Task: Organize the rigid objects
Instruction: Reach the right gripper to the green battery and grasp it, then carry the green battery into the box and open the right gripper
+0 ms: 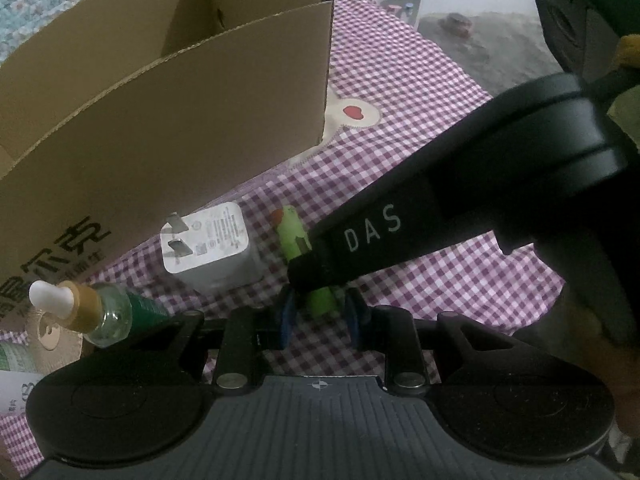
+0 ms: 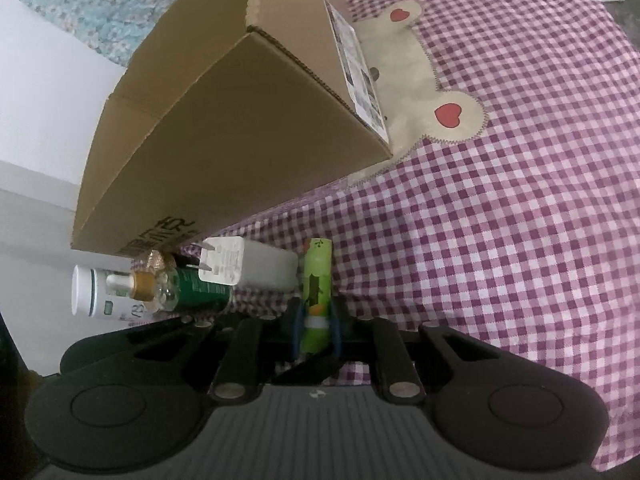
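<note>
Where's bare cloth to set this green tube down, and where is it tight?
Free: the checked cloth right of the green tube, out past the bear patch. Crowded: the strip along the box front, where the charger, the dropper bottle and the white bottle lie side by side.

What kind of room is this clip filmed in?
Probably a bedroom: the work surface is a checked bedsheet with a bear patch, a flowered quilt lies behind the cardboard box.
</note>
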Available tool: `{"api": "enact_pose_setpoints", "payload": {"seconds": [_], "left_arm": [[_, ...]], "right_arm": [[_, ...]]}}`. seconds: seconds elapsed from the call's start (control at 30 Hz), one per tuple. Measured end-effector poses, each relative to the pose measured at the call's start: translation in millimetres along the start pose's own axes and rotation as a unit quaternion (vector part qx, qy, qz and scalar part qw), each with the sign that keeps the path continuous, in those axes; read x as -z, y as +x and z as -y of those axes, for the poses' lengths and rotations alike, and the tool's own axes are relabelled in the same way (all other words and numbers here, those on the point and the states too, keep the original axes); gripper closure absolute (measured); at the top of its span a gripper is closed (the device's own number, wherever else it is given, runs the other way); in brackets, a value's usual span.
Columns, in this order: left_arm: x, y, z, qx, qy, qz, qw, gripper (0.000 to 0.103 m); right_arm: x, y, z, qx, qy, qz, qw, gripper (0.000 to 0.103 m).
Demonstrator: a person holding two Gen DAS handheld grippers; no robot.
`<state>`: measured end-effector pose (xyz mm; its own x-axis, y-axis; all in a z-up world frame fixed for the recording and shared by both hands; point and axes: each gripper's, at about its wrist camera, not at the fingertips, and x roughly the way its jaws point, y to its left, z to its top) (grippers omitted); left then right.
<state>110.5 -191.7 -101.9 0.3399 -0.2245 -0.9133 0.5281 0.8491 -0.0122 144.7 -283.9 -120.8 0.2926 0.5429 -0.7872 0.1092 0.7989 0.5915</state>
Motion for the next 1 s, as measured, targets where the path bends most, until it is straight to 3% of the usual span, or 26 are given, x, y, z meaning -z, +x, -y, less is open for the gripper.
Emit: {"api": "enact_pose_setpoints", "payload": {"seconds": [0.3, 0.6, 0.77, 1.0], "left_arm": [[-3, -4, 3, -0.002, 0.004, 0.007, 1.0, 0.08], [6, -44, 13, 0.001, 0.019, 0.048, 0.9987, 0.08], [10, -85, 18, -0.002, 0.024, 0.096, 0.995, 0.08], [7, -139, 10, -0.04, 0.007, 0.169, 0.9848, 0.079]], "right_arm": [[6, -19, 20, -0.031, 0.029, 0.015, 0.999, 0.087], [22, -68, 29, -0.049, 0.037, 0.052, 0.997, 0.087], [35, -107, 3, -0.051, 0.018, 0.094, 0.994, 0.087], [33, -151, -46, -0.07, -0.042, 0.146, 0.986, 0.087]]}}
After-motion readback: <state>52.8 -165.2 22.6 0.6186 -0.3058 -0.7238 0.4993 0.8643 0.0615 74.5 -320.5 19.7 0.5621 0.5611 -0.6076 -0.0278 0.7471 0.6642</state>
